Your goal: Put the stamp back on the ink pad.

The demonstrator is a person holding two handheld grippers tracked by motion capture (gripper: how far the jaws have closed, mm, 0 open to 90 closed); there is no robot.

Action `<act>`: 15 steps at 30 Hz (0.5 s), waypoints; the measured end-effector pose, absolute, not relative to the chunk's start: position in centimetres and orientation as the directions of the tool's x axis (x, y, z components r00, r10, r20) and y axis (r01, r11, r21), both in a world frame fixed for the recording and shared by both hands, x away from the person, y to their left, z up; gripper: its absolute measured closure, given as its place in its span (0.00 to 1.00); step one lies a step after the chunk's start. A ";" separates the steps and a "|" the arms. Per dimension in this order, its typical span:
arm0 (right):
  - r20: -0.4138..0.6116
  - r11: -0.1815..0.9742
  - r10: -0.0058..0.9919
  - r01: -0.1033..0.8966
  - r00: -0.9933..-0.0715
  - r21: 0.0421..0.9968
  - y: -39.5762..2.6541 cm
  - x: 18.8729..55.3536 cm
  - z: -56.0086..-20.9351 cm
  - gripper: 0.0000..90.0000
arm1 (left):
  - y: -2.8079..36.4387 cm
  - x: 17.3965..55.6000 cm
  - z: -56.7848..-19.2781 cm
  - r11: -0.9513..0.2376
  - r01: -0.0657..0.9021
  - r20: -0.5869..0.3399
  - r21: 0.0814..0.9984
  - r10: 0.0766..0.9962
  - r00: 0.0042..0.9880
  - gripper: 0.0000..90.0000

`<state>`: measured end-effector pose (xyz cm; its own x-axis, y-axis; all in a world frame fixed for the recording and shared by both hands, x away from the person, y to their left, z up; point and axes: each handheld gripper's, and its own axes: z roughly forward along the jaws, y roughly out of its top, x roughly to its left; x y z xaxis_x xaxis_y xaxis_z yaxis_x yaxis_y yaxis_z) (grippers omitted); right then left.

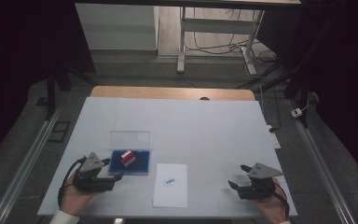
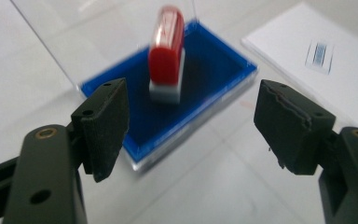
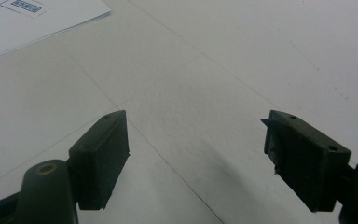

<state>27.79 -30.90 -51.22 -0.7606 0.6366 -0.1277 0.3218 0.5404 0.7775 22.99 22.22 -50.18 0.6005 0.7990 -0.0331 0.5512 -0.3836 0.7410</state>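
Note:
A red stamp with a white base stands upright on a blue ink pad, whose clear lid is raised behind it. My left gripper sits just in front and left of the pad, open, with nothing between its jaws and the stamp a short way beyond them. A white paper bearing a small blue stamped mark lies right of the pad. My right gripper rests open over bare table at the front right.
The white table top stretches wide behind and between the grippers. A corner of the paper lies far left of the right gripper's jaws. Beyond the table's far edge are a desk frame and floor cables.

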 end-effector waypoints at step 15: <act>-0.139 0.521 0.640 0.294 -0.756 0.802 -31.0 27.5 -50.8 0.25 | 22.4 22.4 -51.2 -0.388 0.561 -0.033 0.731 0.801 0.597 0.30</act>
<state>27.46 -30.98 -50.81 -0.7560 0.6397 -0.1386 0.2937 0.5208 0.8016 22.43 22.43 -51.20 0.5973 0.8013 -0.0331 0.5610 -0.3879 0.7313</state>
